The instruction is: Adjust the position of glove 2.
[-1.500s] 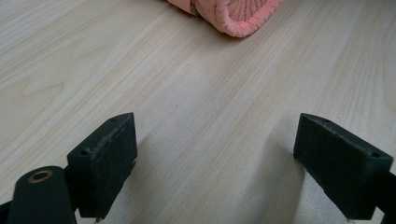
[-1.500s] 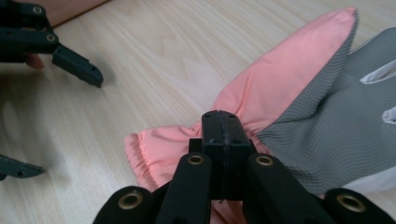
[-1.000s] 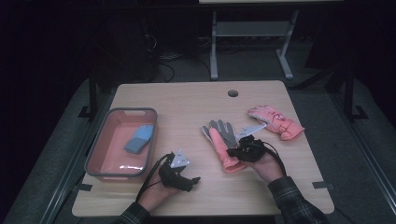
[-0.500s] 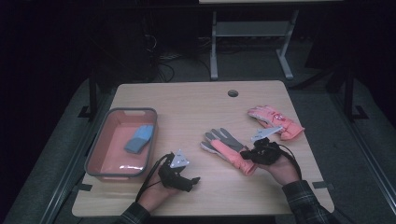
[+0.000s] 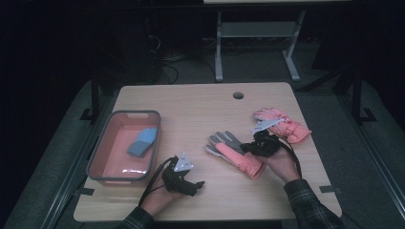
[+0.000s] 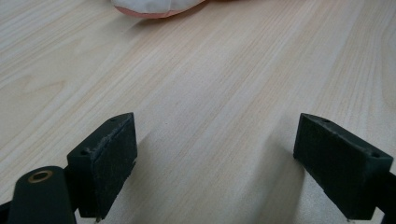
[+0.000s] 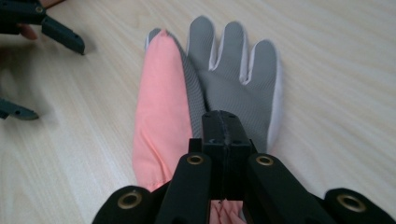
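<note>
Pinching cuff end of pink-and-grey glove point(image 7: 212, 88) in closed right hand-held gripper point(image 7: 223, 122), long axis running toward upper frame; left hand-held gripper point(image 6: 224, 163) wide open, empty, farther off.

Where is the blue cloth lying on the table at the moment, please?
In the high view the blue cloth lies inside the pink tray at the table's left side, beyond the left gripper.

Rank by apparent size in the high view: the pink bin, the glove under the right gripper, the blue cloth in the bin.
1. Pink bin, clearly largest.
2. Glove, pink and grey, pinched by the shut right gripper.
3. Blue cloth, smallest, lying inside the bin.
No near ties between the three.
</note>
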{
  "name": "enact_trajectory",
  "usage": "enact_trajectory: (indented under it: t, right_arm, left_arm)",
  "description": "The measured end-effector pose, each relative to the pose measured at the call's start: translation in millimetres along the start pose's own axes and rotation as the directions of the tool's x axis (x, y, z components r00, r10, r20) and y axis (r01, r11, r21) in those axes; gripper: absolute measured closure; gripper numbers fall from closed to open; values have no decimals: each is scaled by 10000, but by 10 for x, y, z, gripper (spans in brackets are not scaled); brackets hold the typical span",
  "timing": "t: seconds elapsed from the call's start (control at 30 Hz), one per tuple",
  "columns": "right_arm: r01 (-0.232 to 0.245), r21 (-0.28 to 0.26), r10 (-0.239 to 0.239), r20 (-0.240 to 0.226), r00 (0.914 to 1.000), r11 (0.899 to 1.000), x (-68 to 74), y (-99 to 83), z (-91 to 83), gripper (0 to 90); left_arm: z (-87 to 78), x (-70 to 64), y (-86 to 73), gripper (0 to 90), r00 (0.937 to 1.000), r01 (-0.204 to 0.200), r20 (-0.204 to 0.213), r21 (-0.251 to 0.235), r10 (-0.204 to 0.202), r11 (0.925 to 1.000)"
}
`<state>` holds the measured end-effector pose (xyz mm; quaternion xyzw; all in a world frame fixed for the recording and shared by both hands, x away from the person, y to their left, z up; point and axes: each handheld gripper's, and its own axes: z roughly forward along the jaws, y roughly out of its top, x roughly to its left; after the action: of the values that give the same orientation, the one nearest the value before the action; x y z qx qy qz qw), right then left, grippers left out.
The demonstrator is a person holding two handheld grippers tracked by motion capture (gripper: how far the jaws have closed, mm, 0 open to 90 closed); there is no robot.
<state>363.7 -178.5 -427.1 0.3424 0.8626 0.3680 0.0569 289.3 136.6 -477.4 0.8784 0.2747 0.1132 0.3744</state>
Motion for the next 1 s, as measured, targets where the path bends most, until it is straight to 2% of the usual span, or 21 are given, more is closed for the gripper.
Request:
enact_trajectory:
  t: [0.13, 0.17, 0.3, 0.47, 0.63, 0.77, 0.8, 0.87, 0.97, 1.0]
  right_arm:
    - [-161, 190, 161, 0, 9999, 9997, -47, -36, 61, 879]
    - [-142, 398, 143, -25, 9999, 9991, -46, -52, 103, 883]
    - [201, 605, -198, -44, 9998, 9980, -38, -67, 145, 893]
    - [350, 704, -342, -122, 9993, 9969, -4, -78, 168, 898]
    - [809, 920, -756, -596, 9954, 9925, 77, -91, 184, 898]
    - [818, 955, -752, -708, 9946, 9921, 142, -100, 192, 898]
    - [988, 973, -908, -840, 9923, 9903, 181, -107, 196, 898]
    - [1022, 984, -925, -986, 9908, 9899, 230, -114, 199, 898]
    - [1235, 984, -1132, -1041, 9881, 9875, 256, -121, 207, 898]
    - [1276, 997, -1158, -1161, 9865, 9868, 316, -123, 214, 898]
  left_arm:
    - [0, 1, 1, 127, 10000, -6, -2, 10, 6, 10000]
    - [1, 1, 2, 126, 10000, -8, -5, 8, 8, 10000]
    - [4, 2, 3, 127, 10000, -1, 2, -9, 1, 10000]
    - [3, 3, 3, 126, 10000, -21, 2, 11, 21, 10000]
    - [3, 3, 3, 126, 10000, -19, 4, 11, 19, 10000]
    - [3, 3, 3, 126, 10000, -17, 4, 8, 17, 10000]
    - [3, 3, 3, 126, 10000, -17, 1, 10, 17, 10000]
    - [3, 3, 3, 126, 10000, -11, 3, 11, 11, 10000]
    - [3, 3, 3, 126, 10000, -15, 3, 18, 15, 10000]
    - [3, 3, 4, 127, 10000, -23, -5, 9, 23, 10000]
